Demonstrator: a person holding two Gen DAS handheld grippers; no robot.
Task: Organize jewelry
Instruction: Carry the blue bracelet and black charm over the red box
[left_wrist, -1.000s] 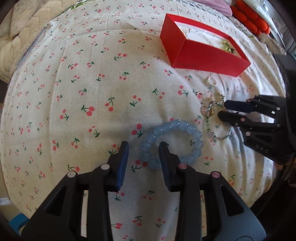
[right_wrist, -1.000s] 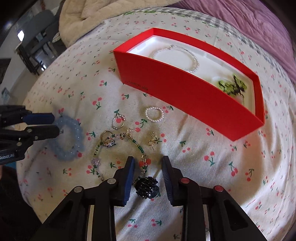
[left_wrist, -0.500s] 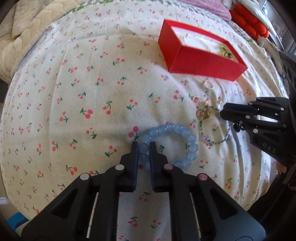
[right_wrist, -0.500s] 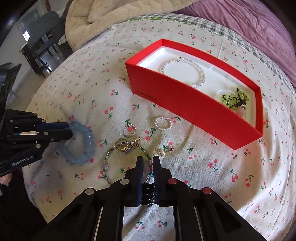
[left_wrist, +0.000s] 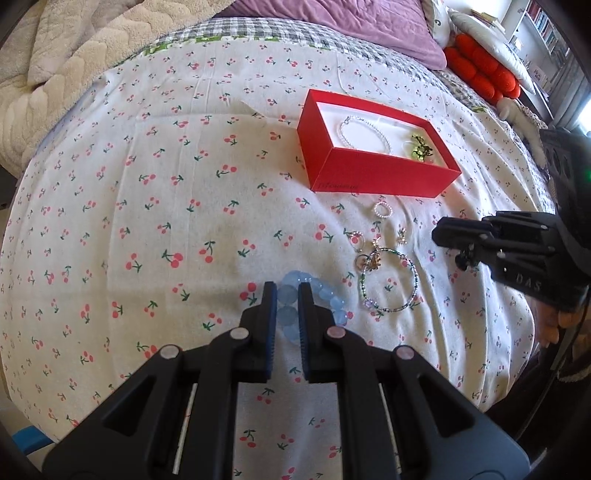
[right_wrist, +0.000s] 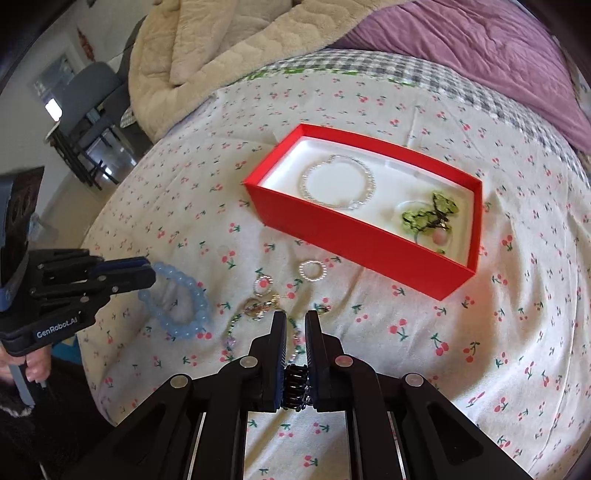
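My left gripper (left_wrist: 287, 291) is shut on a pale blue bead bracelet (left_wrist: 325, 299), lifted off the cherry-print sheet; it also shows in the right wrist view (right_wrist: 181, 302). My right gripper (right_wrist: 295, 321) is shut on a small black beaded piece (right_wrist: 295, 384), held above the sheet. A red box (right_wrist: 354, 236) with a white lining holds a pearl bracelet (right_wrist: 336, 182) and a green piece (right_wrist: 428, 214). On the sheet before the box lie a pearl ring (right_wrist: 313, 270), a small ring (right_wrist: 263, 285), a green bead necklace (left_wrist: 388, 280) with a gold charm, and a small earring (left_wrist: 402, 233).
The cherry-print sheet (left_wrist: 147, 184) covers a bed. A beige blanket (right_wrist: 229, 48) and a purple quilt (right_wrist: 480, 55) lie beyond the box. Red cushions (left_wrist: 480, 70) sit at the far right. A chair (right_wrist: 88, 122) stands off the bed's left edge.
Both grippers have risen from the sheet. The left one lifted the blue bracelet and the right one lifted the black piece. A second ago both were open around them.
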